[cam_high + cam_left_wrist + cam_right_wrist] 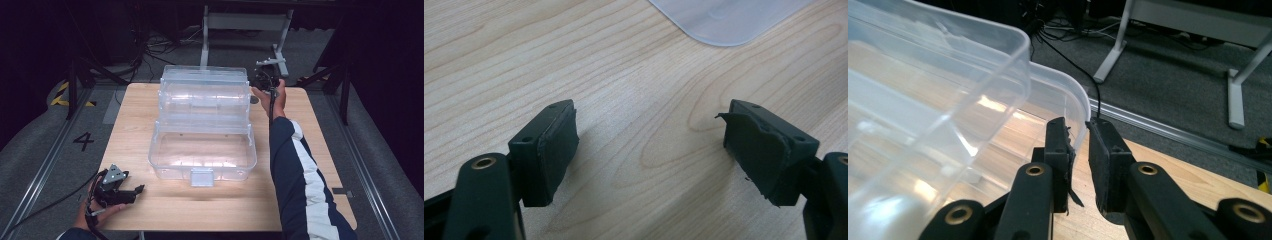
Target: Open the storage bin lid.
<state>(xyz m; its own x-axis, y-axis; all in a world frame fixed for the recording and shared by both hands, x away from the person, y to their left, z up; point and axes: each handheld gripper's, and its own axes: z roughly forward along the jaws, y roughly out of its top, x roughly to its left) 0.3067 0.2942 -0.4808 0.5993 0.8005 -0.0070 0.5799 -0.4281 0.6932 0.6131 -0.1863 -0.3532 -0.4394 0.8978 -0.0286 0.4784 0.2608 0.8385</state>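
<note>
A clear plastic tiered box point(202, 125) stands open in the middle of the wooden table point(310, 130), its raised lid section at the back. My right gripper point(259, 82) reaches the box's far right corner. In the right gripper view my right gripper point(1078, 135) has its jaws nearly together, with the thin rim of the clear lid point(938, 100) pinched between the pads. My left gripper point(137, 192) rests near the table's front left corner, away from the box. In the left gripper view my left gripper point(649, 145) stands open over bare wood, and a corner of the box point(729, 20) shows beyond it.
A dark blue sleeve with a white stripe point(300, 175) stretches along the table's right side. Behind the table stands a white-legged frame point(245, 22) among loose cables. The floor at the left bears a number 4 point(83, 141), and dark stands flank the table.
</note>
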